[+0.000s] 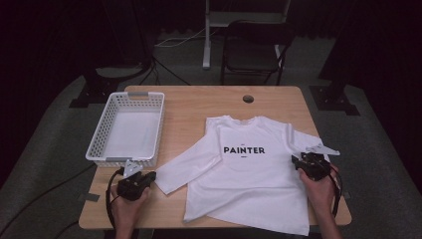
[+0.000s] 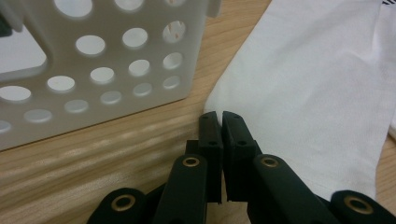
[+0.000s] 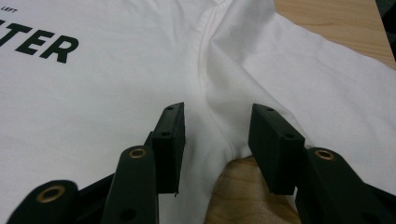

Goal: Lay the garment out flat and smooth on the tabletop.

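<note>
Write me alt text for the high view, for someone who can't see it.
A white long-sleeved shirt printed PAINTER lies flat on a wooden table. A person's hands hold tongs at each side: the left tongs by a sleeve cuff, the right tongs over the other sleeve. A white perforated basket sits at far left.

White perforated basket sits at the worktop's left side, long side running away from us. A round cable hole shows near the wooden worktop's far edge. Beyond it, a dark folding chair stands on the grey floor, beside a pale post.
</note>
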`<state>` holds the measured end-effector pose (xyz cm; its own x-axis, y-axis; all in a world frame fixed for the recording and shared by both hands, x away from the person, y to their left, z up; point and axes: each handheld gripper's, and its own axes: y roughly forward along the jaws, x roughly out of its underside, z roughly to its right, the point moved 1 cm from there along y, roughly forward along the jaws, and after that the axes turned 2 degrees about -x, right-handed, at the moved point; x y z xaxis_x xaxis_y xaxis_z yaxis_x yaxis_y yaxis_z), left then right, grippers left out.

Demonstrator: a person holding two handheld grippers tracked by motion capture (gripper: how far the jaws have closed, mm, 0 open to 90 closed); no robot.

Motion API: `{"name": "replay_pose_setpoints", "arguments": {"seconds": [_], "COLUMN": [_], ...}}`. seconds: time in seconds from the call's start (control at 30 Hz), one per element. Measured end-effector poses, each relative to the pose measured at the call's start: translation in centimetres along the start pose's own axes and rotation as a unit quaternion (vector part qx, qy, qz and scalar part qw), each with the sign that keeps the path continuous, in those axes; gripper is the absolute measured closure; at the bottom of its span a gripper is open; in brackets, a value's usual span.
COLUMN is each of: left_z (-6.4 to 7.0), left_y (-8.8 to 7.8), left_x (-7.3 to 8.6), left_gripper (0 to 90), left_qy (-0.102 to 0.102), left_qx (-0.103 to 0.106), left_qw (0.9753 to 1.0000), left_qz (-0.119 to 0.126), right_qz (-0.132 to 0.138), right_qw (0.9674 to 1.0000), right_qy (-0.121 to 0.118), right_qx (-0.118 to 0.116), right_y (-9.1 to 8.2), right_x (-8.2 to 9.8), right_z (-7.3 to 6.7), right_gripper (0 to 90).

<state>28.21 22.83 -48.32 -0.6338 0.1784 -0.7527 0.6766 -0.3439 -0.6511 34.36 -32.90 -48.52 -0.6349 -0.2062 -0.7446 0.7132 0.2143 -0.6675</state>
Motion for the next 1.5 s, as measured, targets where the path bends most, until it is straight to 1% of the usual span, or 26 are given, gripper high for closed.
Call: {"name": "replay_pose_setpoints", "arguments": {"seconds": [0.8,1.5], "left_z": [-0.4,-1.5], "left_y": [-0.5,-1.0], "left_x": [0.5,0.6], "left_gripper": [88.2,88.2], "left_qy": [-0.012,-0.021], "left_qx": [-0.002,-0.011], "left_qw": [0.9999,0.9997], "left_qz": [0.004,0.000], "right_qz": [0.000,0.000], "right_qw": [1.0000,1.0000], "right_qy": [0.001,0.000], "right_qx": [0.000,0.000], "right_y": [0.0,0.0], "right_x": [0.0,0.0], "right_z": [0.0,0.0], "right_gripper": [55.4,55.4]}}
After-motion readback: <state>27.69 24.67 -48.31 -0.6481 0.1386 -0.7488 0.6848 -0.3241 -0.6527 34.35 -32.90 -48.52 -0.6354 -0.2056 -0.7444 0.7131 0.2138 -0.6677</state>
